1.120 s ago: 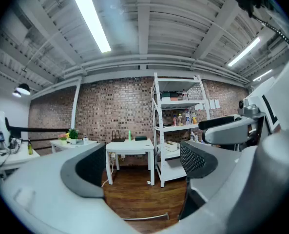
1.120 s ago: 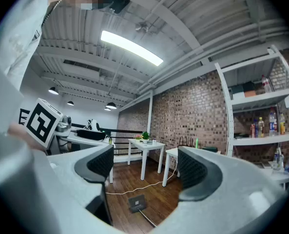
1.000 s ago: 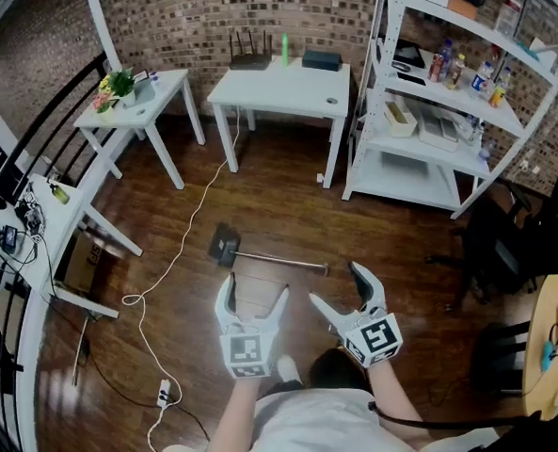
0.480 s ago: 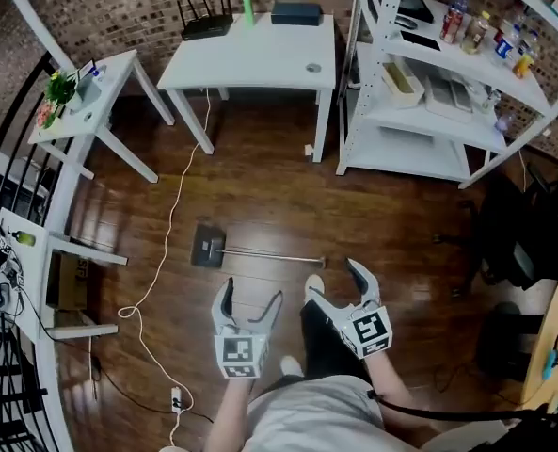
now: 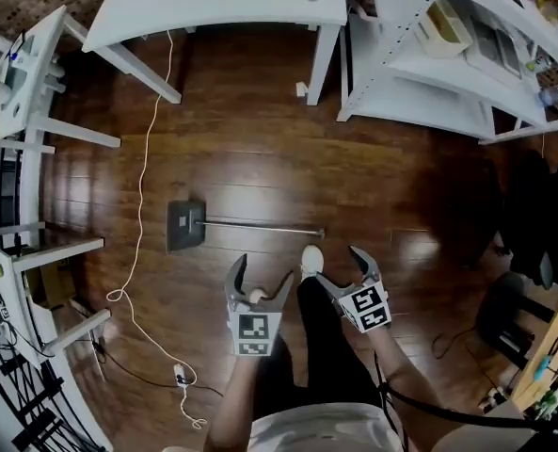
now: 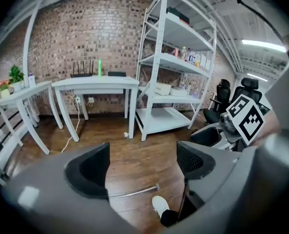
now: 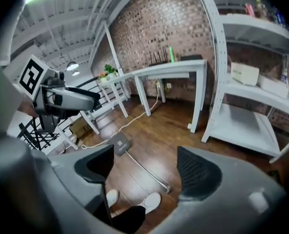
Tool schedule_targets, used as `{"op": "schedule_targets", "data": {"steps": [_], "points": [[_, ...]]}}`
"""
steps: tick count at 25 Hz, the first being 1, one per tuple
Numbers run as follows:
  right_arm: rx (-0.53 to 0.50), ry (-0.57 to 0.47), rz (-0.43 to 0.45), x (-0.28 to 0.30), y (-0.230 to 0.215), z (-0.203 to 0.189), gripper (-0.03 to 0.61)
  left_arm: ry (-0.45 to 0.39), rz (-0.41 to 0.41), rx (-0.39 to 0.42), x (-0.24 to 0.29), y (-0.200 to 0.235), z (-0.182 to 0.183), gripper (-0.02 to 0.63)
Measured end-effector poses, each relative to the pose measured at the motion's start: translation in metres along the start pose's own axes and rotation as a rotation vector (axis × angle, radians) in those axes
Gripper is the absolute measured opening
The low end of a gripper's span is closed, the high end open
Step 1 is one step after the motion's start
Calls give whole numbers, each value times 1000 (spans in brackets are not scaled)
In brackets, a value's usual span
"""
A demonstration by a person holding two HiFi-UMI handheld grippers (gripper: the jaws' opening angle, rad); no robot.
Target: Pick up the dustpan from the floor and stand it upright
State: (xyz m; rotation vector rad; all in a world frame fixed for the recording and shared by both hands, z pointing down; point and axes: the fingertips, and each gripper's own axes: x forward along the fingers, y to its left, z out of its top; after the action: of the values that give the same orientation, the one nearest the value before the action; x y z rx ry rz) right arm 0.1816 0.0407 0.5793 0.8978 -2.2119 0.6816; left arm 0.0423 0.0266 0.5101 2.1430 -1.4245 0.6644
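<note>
The dustpan (image 5: 185, 225) lies flat on the wooden floor, a dark grey pan with a long thin metal handle (image 5: 260, 227) running to the right. In the right gripper view the dustpan (image 7: 120, 144) lies ahead to the left, its handle (image 7: 146, 172) slanting towards me. The left gripper view shows only the handle (image 6: 134, 192) low between the jaws. My left gripper (image 5: 263, 273) hovers just on the near side of the handle, its jaws closing with nothing between them. My right gripper (image 5: 338, 266) is open and empty near the handle's right end.
A white cable (image 5: 142, 158) runs down the floor left of the dustpan to a power strip (image 5: 180, 377). White tables (image 5: 213, 3) stand at the back and left, a white shelf unit (image 5: 448, 64) at the back right. The person's white shoe (image 5: 310, 260) is beside the handle's end.
Both grippers have dropped towards the floor and tipped downward, nearer the handle. The head view has swung down over the dustpan. The left jaws stand narrower than before.
</note>
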Motion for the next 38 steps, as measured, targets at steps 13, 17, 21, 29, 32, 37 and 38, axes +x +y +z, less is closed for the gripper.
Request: {"op": "schedule_targets", "data": {"steps": [13,17,21,29,32,37,38], "points": [[-9,505,2,274,-85,-316,361,360,-223,-57,202,22,-308,427],[-55,594,-32,329,-114,-368,291,450,-215,-109,218,29,-388,410],[-155,611,-46,366,-141,-393,206,456,-224,-139,219,26,-411,402],[-204,628,-10,331,-112,-346,110,474,-190,-184,188,45,-398,387],[-254,584,-14,286,-99,-284,105,444,-198,-199,170,36,-360,383],[-287,543,-16,199,-60,-180,100,414,-222,-201,118,22,-282,380],[-302,542,-23,184,-52,-161,100,395,-219,-202,107,24,-264,380]]}}
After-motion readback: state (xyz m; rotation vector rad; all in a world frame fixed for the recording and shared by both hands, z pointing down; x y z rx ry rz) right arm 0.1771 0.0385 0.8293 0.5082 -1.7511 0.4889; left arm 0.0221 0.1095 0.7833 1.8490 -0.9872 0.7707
